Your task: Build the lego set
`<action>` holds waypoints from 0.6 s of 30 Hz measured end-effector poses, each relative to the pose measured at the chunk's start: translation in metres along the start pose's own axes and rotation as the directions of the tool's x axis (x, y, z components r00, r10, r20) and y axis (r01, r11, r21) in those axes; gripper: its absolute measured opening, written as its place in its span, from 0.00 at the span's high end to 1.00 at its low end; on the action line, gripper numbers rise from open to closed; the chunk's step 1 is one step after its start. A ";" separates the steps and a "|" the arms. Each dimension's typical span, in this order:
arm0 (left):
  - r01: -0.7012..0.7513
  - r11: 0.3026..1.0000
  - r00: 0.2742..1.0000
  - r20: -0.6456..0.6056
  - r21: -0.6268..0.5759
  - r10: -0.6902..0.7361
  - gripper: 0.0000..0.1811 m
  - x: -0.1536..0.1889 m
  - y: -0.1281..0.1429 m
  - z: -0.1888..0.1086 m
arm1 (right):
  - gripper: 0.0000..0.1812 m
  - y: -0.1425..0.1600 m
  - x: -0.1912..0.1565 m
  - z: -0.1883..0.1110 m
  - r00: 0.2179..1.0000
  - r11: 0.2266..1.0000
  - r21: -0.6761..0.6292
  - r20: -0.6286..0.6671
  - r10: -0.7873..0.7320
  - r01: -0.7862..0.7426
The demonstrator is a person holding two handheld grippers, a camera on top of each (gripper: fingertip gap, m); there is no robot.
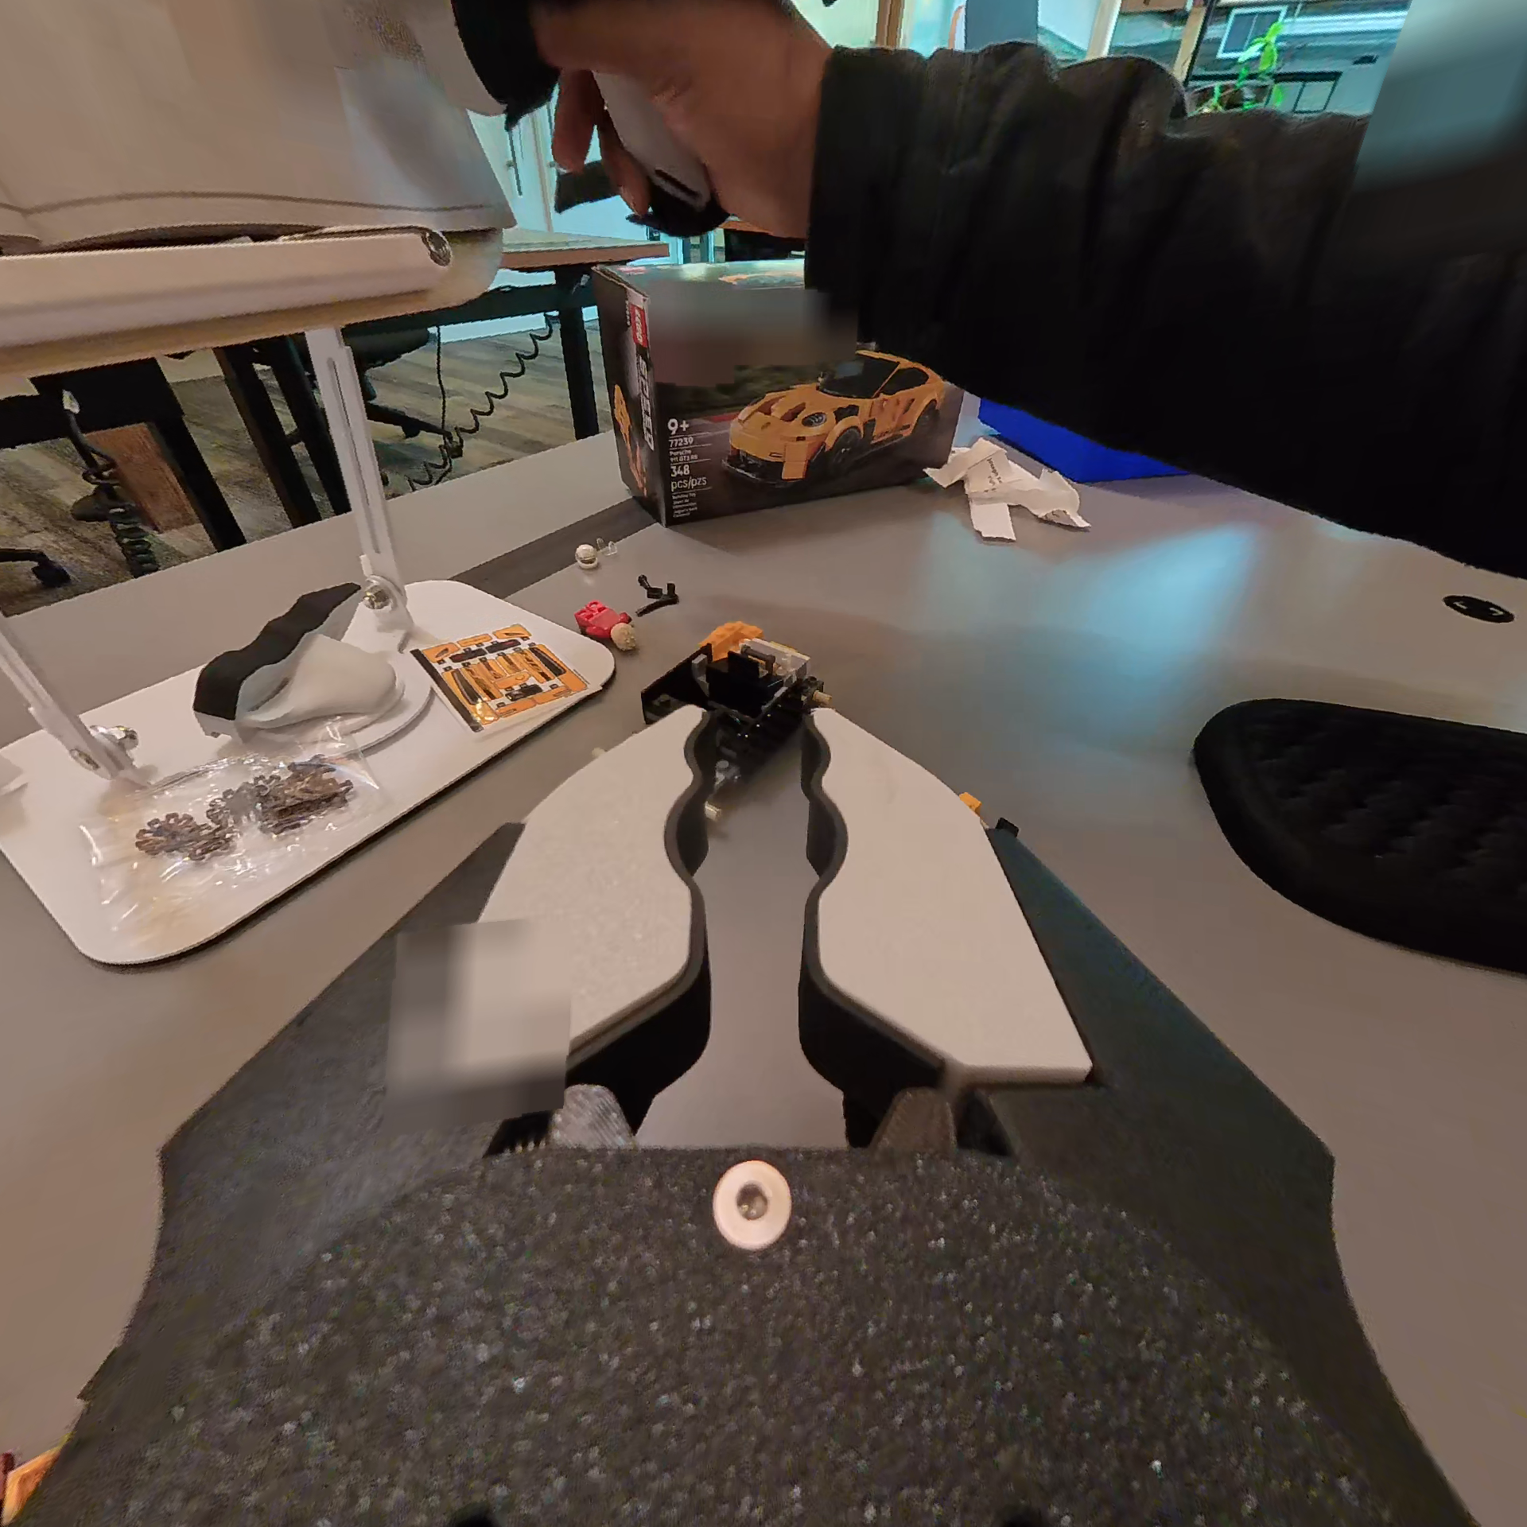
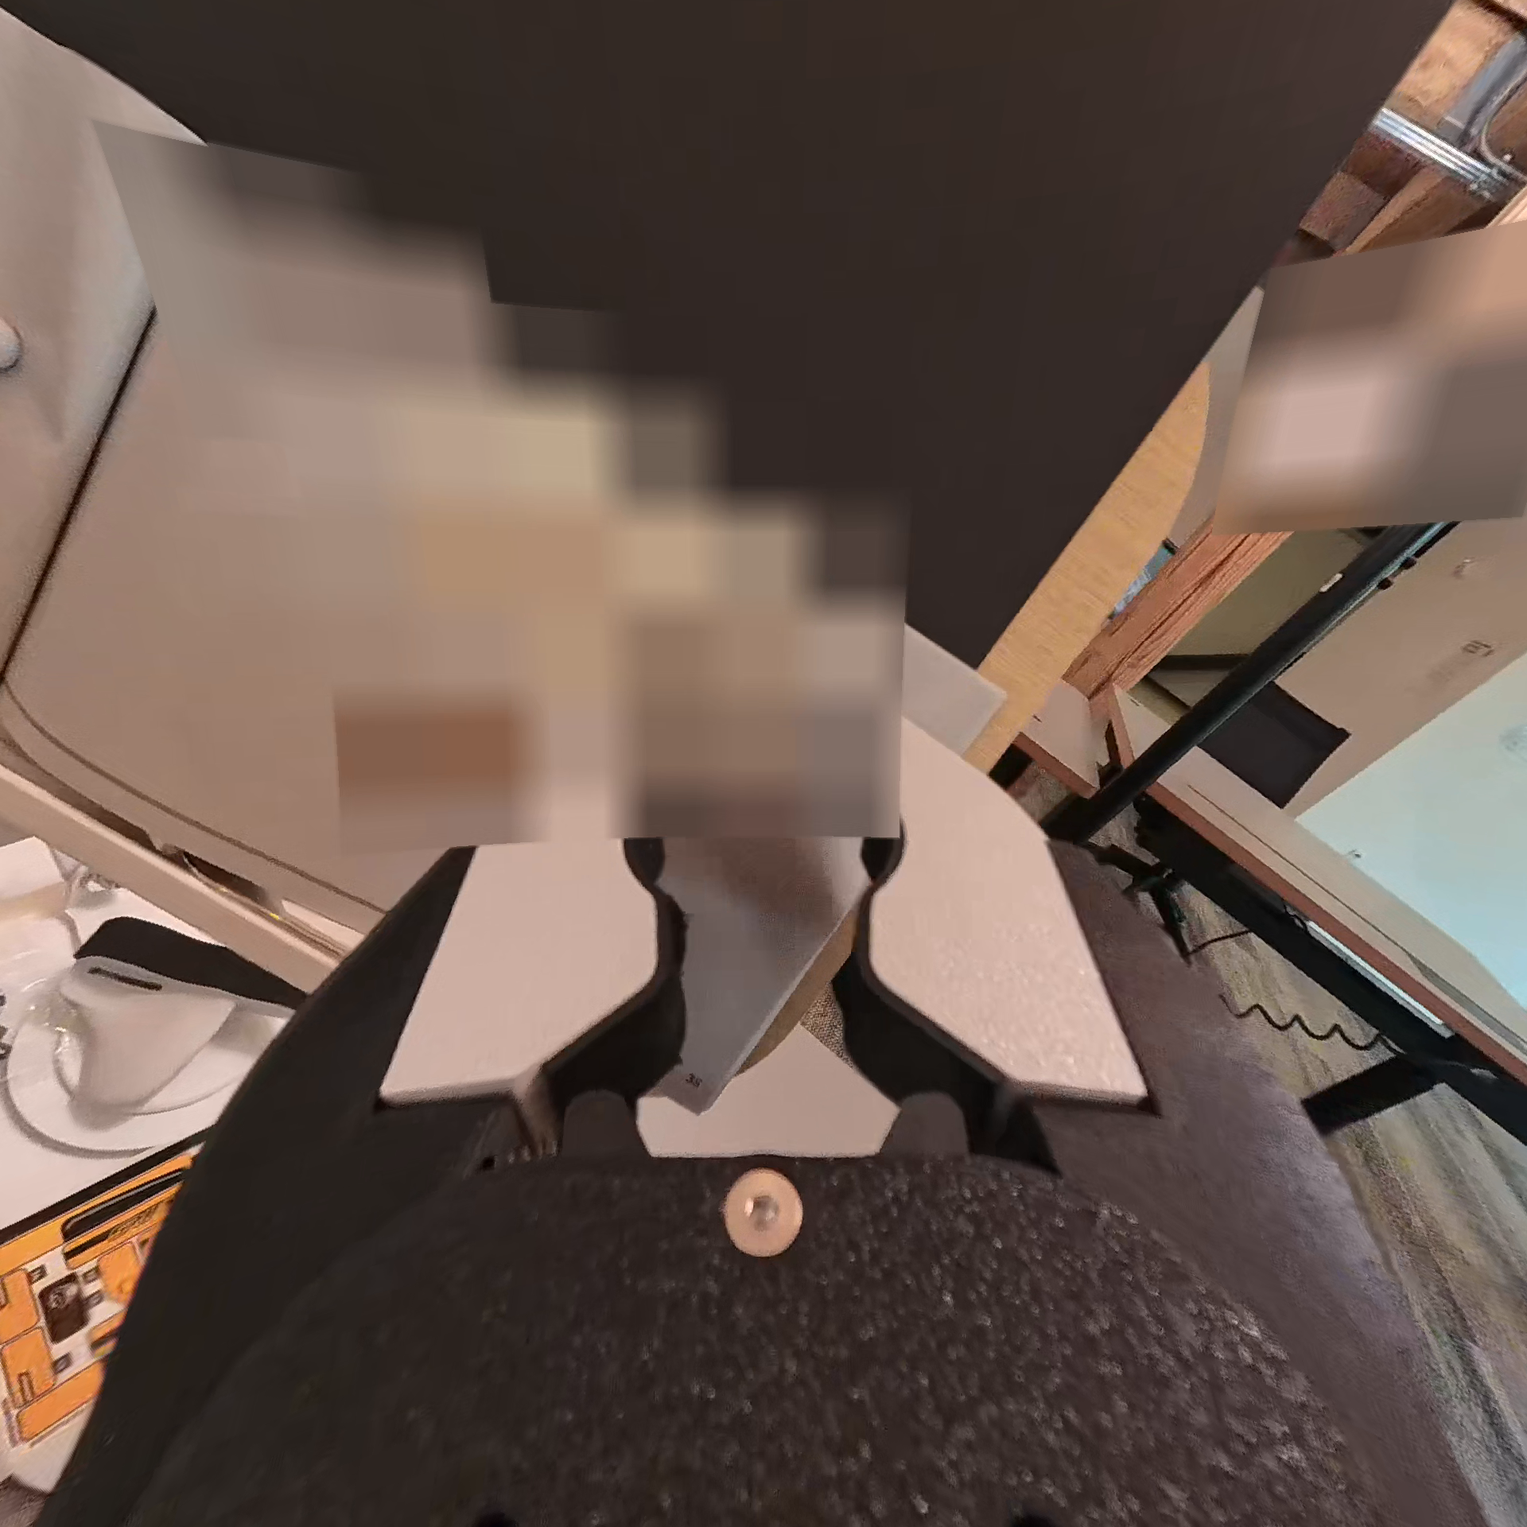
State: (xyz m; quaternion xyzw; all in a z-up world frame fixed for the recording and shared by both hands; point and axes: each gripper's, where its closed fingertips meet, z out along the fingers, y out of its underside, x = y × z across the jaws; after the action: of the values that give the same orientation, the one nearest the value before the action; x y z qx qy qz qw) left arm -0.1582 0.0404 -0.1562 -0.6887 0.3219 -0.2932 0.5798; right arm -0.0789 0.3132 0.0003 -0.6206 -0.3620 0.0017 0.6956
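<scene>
Grey desk (image 1: 1074,595) in what looks like an open office, other desks and wood floor behind it. Straight ahead of the left gripper (image 1: 750,735) sits the half-built car (image 1: 744,677), black chassis with one orange bit on top. Its long axis runs pretty much in line with the fingers (image 1: 611,868), near end already poking into the gap between the tips. Jaws are partway open and I don't see them pinching anything, so my guess is the next move is just closing across the width of the chassis.

The right gripper (image 2: 764,934) is way up off the desk, pointed at the instruction booklet (image 2: 744,975) on its stand. One page corner lies between its fingers; the tips are behind a mosaic patch, so I can't tell if it's actually gripping the page. Left one is clearly the nearer to the build.

Counting stuff off to the left gripper's left: one white stand base (image 1: 165,909), holding one sticker sheet (image 1: 500,673) and one clear bag (image 1: 240,806) of dark wheel-like parts. Ahead-left, one red piece (image 1: 599,616), one small black piece (image 1: 657,595), one little round pale piece (image 1: 587,555). Beyond the build, one set box (image 1: 777,397) and one crumpled paper (image 1: 1004,487); to the right, one black mesh pad (image 1: 1372,826).
</scene>
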 end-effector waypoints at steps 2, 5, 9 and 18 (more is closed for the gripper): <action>0.000 1.000 1.000 -0.002 -0.004 0.000 0.90 0.000 0.001 0.000 | 0.84 0.002 -0.003 0.000 1.000 1.000 -0.001 0.015 0.002 -0.002; -0.001 1.000 1.000 -0.003 -0.007 0.001 0.90 0.001 0.002 0.000 | 1.00 0.003 -0.014 -0.003 0.998 1.000 -0.003 0.062 -0.020 0.020; 0.001 1.000 1.000 -0.001 -0.011 -0.001 0.90 0.000 0.003 0.000 | 1.00 0.000 -0.015 -0.009 0.999 0.999 0.023 0.037 -0.023 0.023; -0.088 0.996 0.973 0.218 0.026 0.081 0.86 -0.050 -0.038 -0.006 | 1.00 -0.029 -0.034 -0.058 0.996 0.988 0.128 -0.003 -0.088 0.087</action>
State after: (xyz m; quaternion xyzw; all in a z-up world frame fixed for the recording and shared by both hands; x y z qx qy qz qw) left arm -0.1901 0.0807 -0.1194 -0.6918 0.2806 -0.1971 0.6354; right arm -0.0875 0.2418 0.0103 -0.5582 -0.3887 -0.0049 0.7330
